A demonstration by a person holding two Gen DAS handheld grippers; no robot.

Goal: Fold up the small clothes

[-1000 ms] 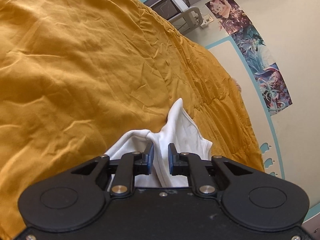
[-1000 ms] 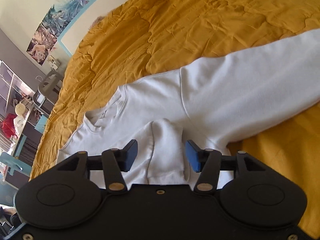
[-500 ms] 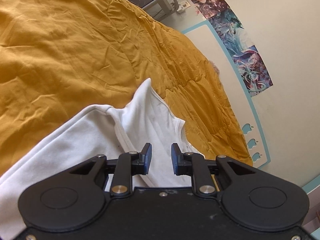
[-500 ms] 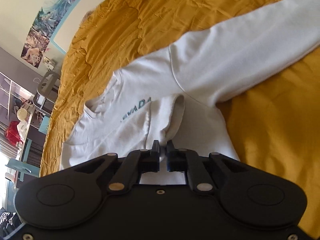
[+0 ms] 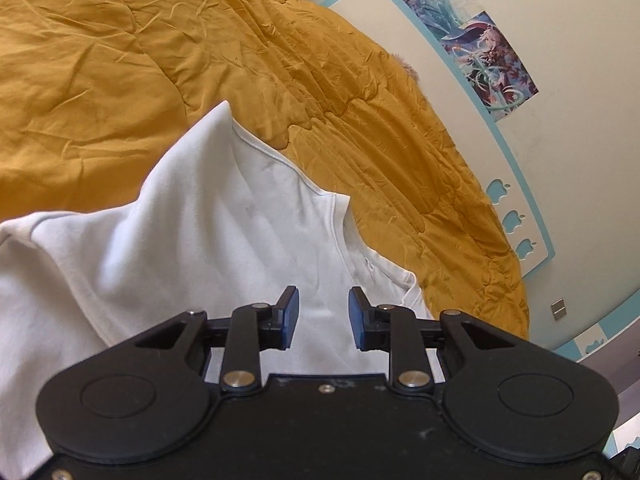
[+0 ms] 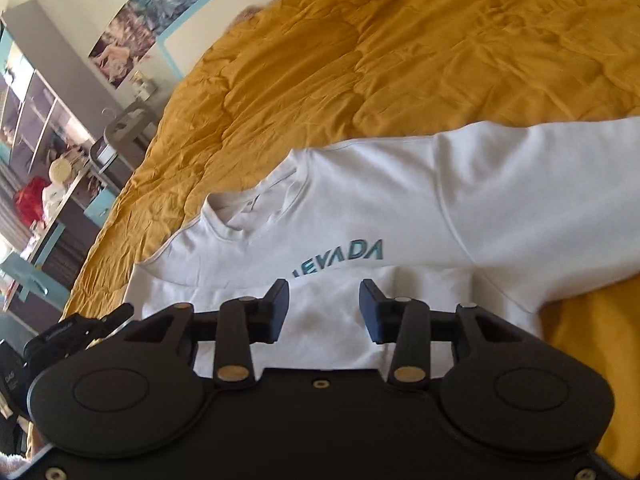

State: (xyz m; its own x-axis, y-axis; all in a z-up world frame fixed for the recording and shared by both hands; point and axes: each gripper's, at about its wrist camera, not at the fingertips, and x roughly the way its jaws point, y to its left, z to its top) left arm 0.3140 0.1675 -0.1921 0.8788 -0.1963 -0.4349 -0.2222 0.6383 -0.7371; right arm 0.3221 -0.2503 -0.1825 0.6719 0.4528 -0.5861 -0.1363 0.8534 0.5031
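Observation:
A white sweatshirt [image 6: 400, 216] with teal lettering [image 6: 340, 258] lies spread on the mustard bedspread [image 6: 360, 60]. One sleeve [image 6: 560, 168] stretches off to the right. A folded part of it [image 6: 320, 320] lies flat just under the lettering. My right gripper [image 6: 324, 310] hovers over that fold with its jaws opening and no cloth pinched between them. In the left wrist view the sweatshirt's shoulder and neck side [image 5: 224, 232] fills the lower half. My left gripper [image 5: 323, 318] is above it, jaws opening, with only flat cloth behind the gap.
The bedspread [image 5: 120, 60] runs wide and wrinkled beyond the garment. A wall with posters [image 5: 492, 56] borders the bed. Shelves with clutter [image 6: 44, 184] and a grey chair [image 6: 124, 128] stand past the bed's far corner. A black device [image 6: 56, 340] shows at the right view's lower left edge.
The left gripper released the pinched cloth and slid across over the shirt's shoulder. The right gripper shut on the folded part, then opened; the lettering has come into view.

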